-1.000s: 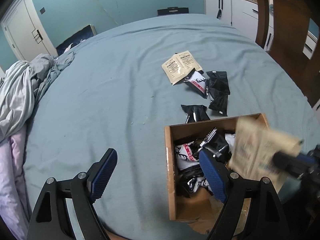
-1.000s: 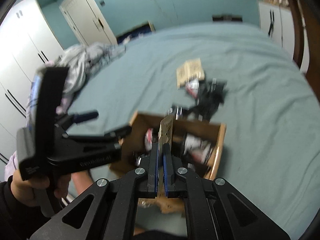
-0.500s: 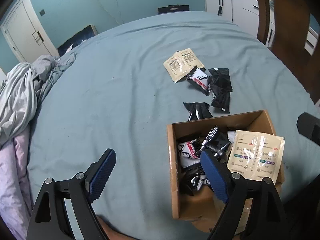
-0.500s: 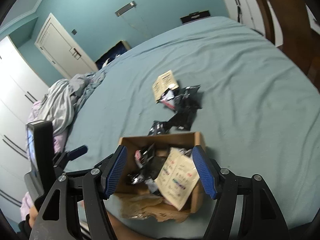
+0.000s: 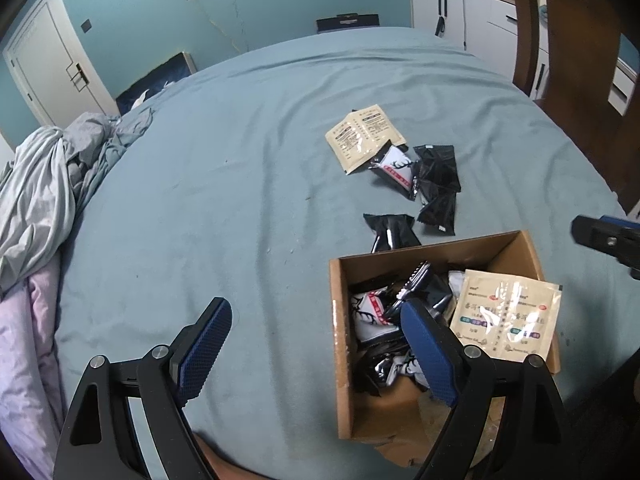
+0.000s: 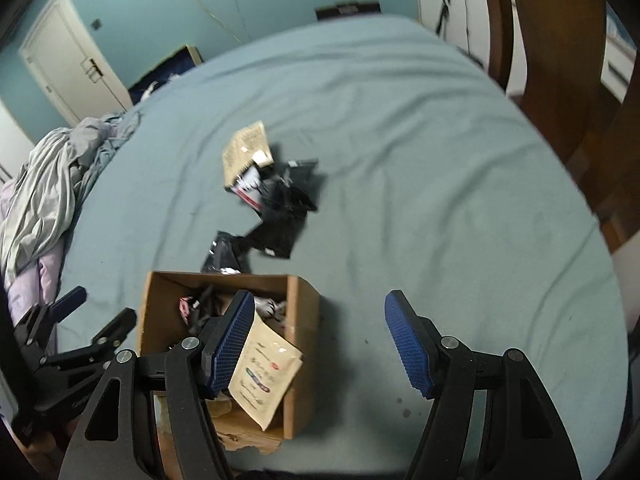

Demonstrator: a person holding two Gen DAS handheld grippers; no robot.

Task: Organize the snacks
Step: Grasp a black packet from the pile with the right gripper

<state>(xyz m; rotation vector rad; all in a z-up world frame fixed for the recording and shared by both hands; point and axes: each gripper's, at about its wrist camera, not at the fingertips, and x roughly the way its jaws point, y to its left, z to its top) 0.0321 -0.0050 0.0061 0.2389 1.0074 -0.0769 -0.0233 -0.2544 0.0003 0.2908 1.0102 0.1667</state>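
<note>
Cardboard box (image 5: 440, 256) sits on the teal bed (image 5: 240, 184), at approx 5 o'clock in the left wrist view and 7 o'clock in the right wrist view. It's part-filled w/ black and white snack packs. A beige sachet (image 5: 505, 315) lies on top, leaning over the box's right rim at 4 o'clock in the left view; in the right view the same beige sachet (image 6: 264, 372) sits at 7 o'clock, just beside the right tongs' left finger.

Left tongs (image 5: 316, 350) are wide apart w/ nothing between the pads: left finger over bare bedsheet, right finger in front of the box contents. Whether it touches them can't be told.

Right tongs (image 6: 320, 344) also gape, empty, w/ only bedsheet and the box's right wall between the fingers.

Loose snacks remain on the bed beyond the box, approx 1 o'clock in the left view: a second beige sachet (image 5: 365, 138) farthest, a white deer-print pack (image 5: 396, 168) touching it, two black packs (image 5: 438, 184) overlapping beside that, and a lone black pack (image 5: 390, 232) just behind the box's far wall.

Crumpled grey bedding (image 5: 44, 184) is heaped at 9 o'clock, well apart from the snacks.
</note>
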